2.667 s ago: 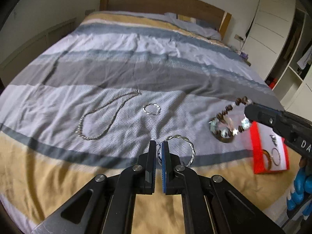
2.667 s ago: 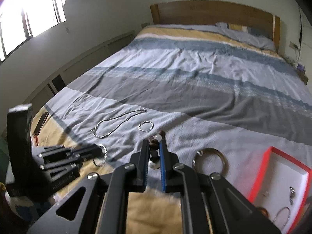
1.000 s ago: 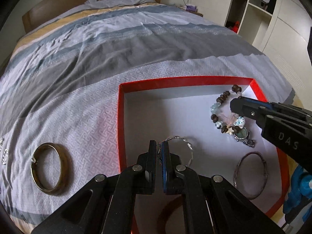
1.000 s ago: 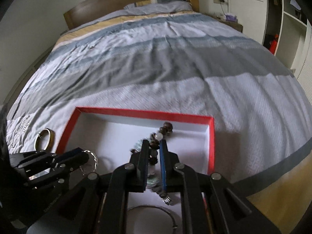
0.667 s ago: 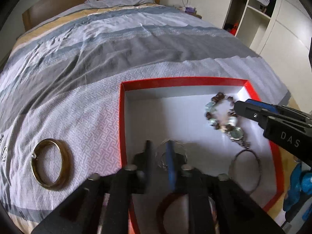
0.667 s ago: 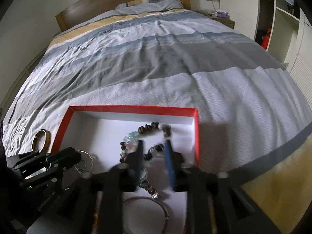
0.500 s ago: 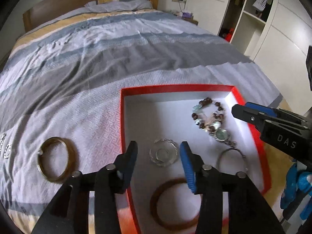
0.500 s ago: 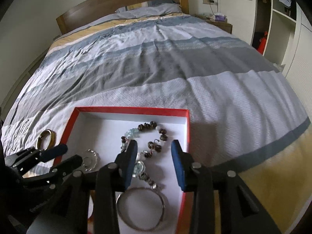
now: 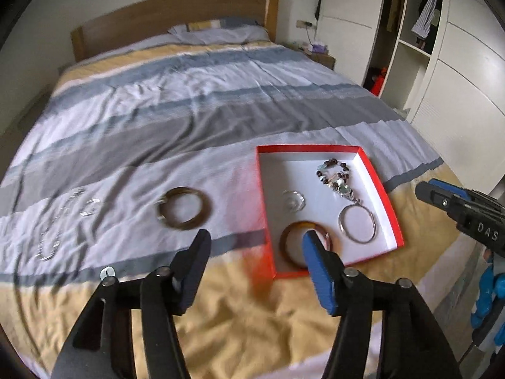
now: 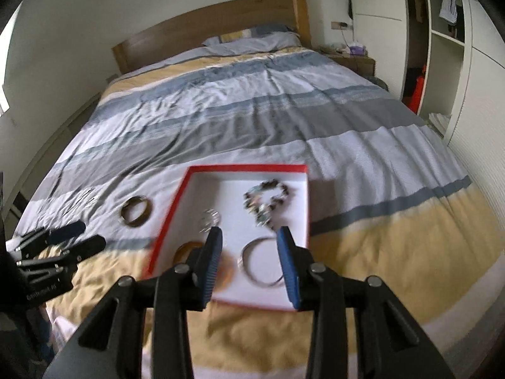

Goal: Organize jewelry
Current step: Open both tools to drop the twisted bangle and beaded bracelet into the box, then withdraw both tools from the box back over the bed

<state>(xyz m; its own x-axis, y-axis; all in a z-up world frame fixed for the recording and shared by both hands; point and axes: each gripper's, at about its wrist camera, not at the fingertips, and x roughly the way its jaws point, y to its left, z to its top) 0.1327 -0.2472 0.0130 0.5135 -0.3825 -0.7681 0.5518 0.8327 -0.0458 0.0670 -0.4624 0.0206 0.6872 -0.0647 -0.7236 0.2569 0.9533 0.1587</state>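
Observation:
A red box point(image 9: 311, 148) with a white inside lies on the striped bed. In it are a beaded bracelet point(image 9: 334, 173), a twisted silver ring point(image 9: 293, 200), a plain silver bangle point(image 9: 358, 224) and a brown bangle point(image 9: 288, 244). My left gripper point(image 9: 255, 237) hovers above the box's near left corner, its jaws opening with nothing between them. My right gripper point(image 10: 250, 233) stands open and empty above the box point(image 10: 246, 167), over the silver bangle point(image 10: 262, 265). The beaded bracelet point(image 10: 268, 199) lies beyond its tips.
On the cover left of the box lie a bronze bangle point(image 9: 184, 208), a blurred silver chain necklace point(image 9: 53, 227) and a small ring point(image 9: 88, 208). Wardrobe shelves point(image 9: 410, 47) stand to the right, a wooden headboard point(image 9: 173, 15) at the far end.
Both grippers let go: the twisted ring and the beaded bracelet now lie in the box. Both grippers opened, rose and drew back, so the box looks smaller.

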